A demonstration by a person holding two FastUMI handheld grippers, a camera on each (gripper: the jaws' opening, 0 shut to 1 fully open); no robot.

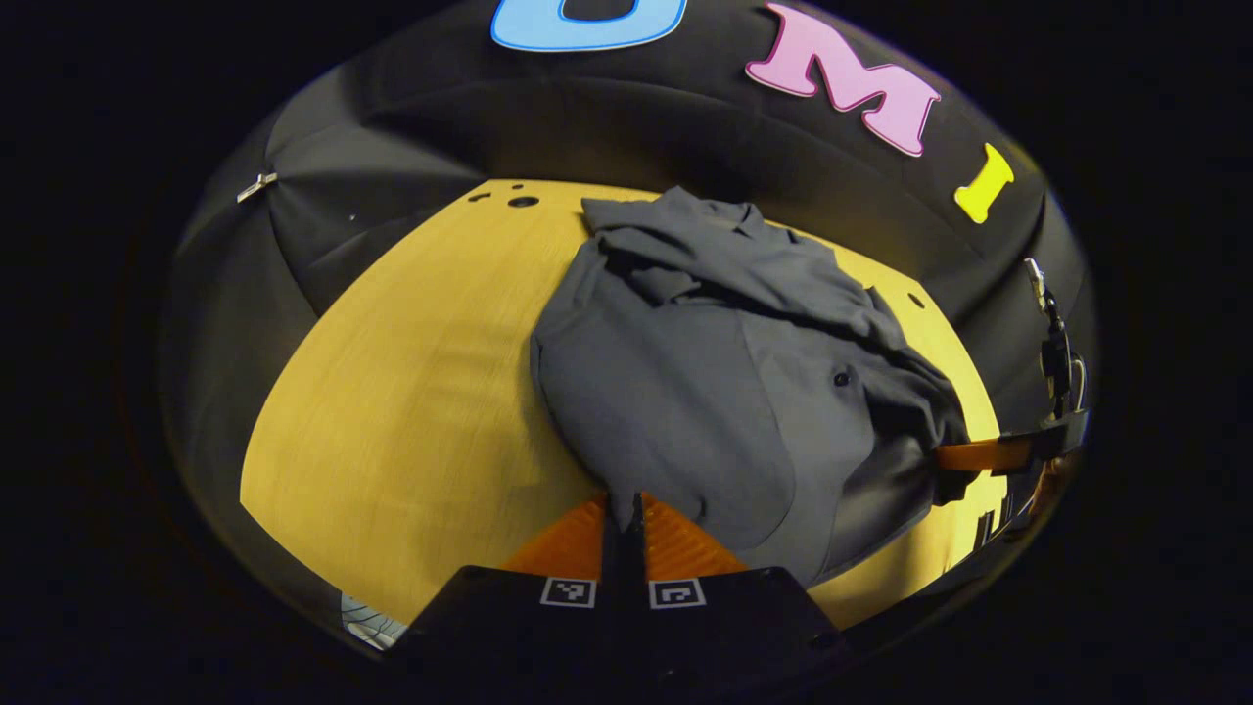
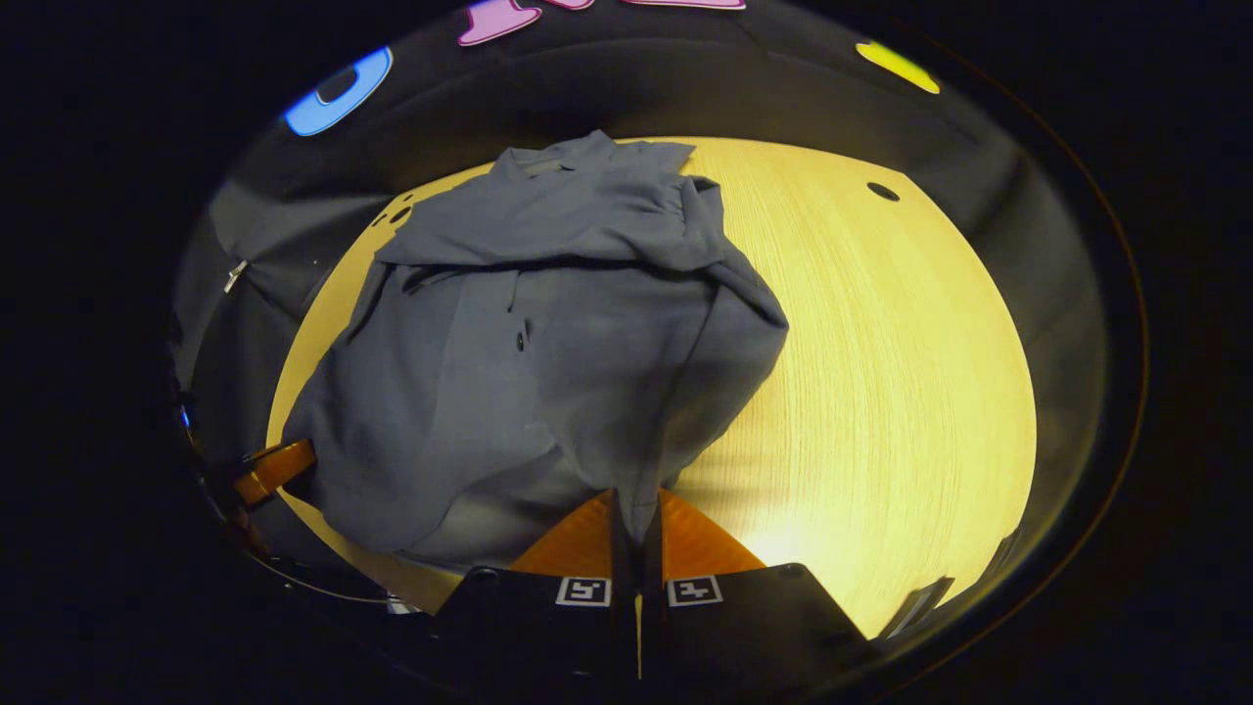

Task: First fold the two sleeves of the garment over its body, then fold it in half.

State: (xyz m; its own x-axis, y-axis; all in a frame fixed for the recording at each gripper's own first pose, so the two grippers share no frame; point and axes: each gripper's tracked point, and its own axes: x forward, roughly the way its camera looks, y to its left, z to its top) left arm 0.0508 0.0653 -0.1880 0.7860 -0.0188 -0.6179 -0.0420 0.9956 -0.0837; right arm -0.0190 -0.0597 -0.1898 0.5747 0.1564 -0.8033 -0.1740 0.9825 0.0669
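Grey shirt (image 1: pixel 705 392) on bare wooden table (image 1: pixel 411 392)

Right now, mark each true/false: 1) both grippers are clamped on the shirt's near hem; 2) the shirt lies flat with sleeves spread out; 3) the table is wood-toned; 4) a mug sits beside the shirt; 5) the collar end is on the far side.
1) True: the left gripper and the right gripper each pinch the near edge of the grey shirt.
2) False: the sleeves are already bunched over the body, and the near hem is raised.
3) True: the table is light yellow wood grain.
4) False: no mug; bare tabletop flanks the shirt.
5) True: the collar lies toward the booth wall.
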